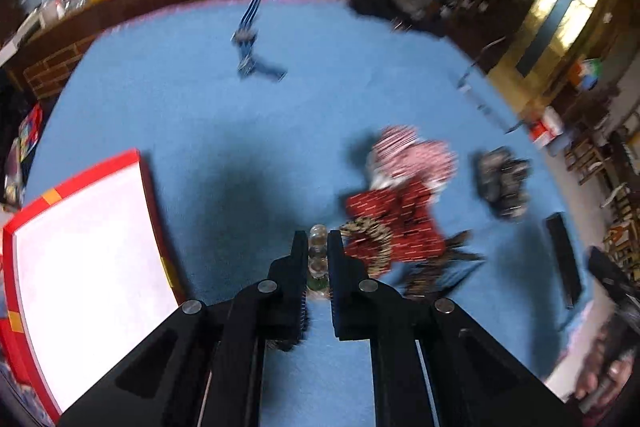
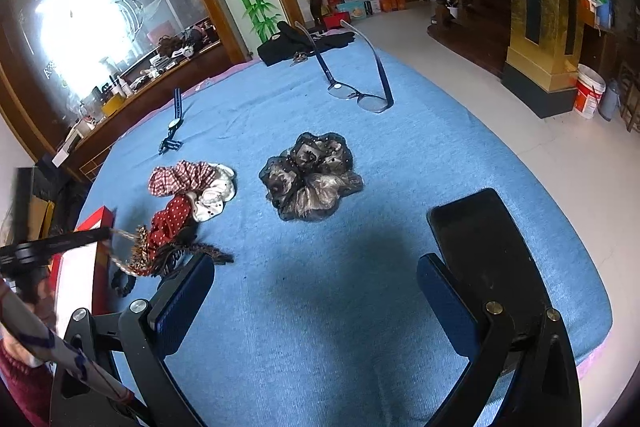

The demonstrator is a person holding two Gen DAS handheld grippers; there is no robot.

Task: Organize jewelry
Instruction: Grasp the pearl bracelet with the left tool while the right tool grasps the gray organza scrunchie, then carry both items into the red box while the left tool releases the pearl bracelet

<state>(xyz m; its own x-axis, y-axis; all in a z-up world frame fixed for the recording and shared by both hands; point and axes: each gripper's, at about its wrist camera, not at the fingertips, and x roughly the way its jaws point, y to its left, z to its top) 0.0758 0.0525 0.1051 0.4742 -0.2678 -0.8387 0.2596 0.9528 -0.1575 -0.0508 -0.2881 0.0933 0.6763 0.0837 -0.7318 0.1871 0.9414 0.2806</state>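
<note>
Left gripper (image 1: 318, 247): jaws drawn close together, clamped on a string of clear round beads (image 1: 318, 251) that stands between the fingers; a greenish bead shows lower in the gap. The view is motion-blurred, so finer detail of the beads cannot be told.

Red box (image 1: 80, 259): open, white inside, red rim; lies to the left of the left jaws on the blue cloth (image 1: 240, 131).

Scrunchie heap (image 1: 400, 203): just right of and ahead of the left jaws; a red dotted one, a checked red-and-white one, a white one and a leopard-print one piled touching each other.

Right gripper (image 2: 316, 283): jaws wide apart, nothing between them, hanging over bare blue cloth (image 2: 360, 327).

Black lace scrunchie (image 2: 312, 177): ahead of the right jaws, roughly centred on the gap, apart from the heap.

Scrunchie heap (image 2: 188, 203): ahead and left of the right jaws; its dark, furry end lies just beside the left finger's tip.

Eyeglasses (image 2: 360, 95): far ahead of the right jaws, arms unfolded and pointing up and away.

Wristwatch (image 2: 174, 123): far ahead and left, dark strap, well apart from the glasses.

Black phone (image 2: 484, 251): flat on the cloth, just beside the right finger.
</note>
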